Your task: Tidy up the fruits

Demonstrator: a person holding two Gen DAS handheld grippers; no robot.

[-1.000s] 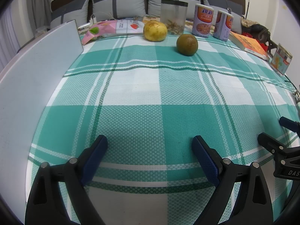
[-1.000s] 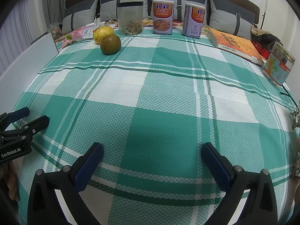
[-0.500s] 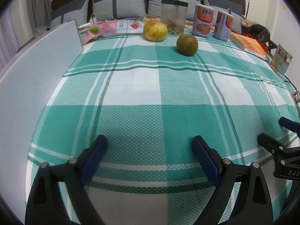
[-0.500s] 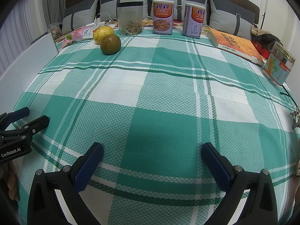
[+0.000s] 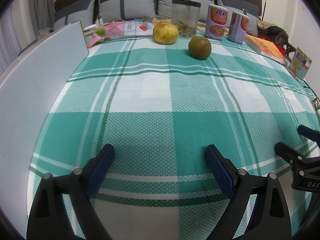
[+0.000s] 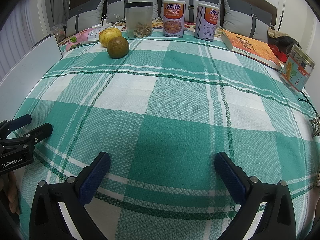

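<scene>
Two fruits lie at the far side of the green-and-white checked cloth [image 5: 160,104]: a yellow fruit [image 5: 165,33] and, to its right and nearer, a brownish-green fruit [image 5: 199,48]. In the right wrist view the yellow fruit [image 6: 110,36] sits just behind the brownish-green fruit [image 6: 117,47]. My left gripper [image 5: 160,152] hovers open over the near cloth, nothing between its fingers. My right gripper [image 6: 162,160] is also open and empty over the near cloth. Each gripper shows at the edge of the other's view: right gripper [image 5: 294,140], left gripper [image 6: 34,125].
Behind the fruits stand a clear jar [image 5: 185,20] and two cans [image 5: 217,22]. A pink snack bag [image 5: 118,31] lies far left, an orange book [image 6: 252,48] and a small tin [image 6: 297,70] at the right. A white board [image 5: 34,76] borders the left side.
</scene>
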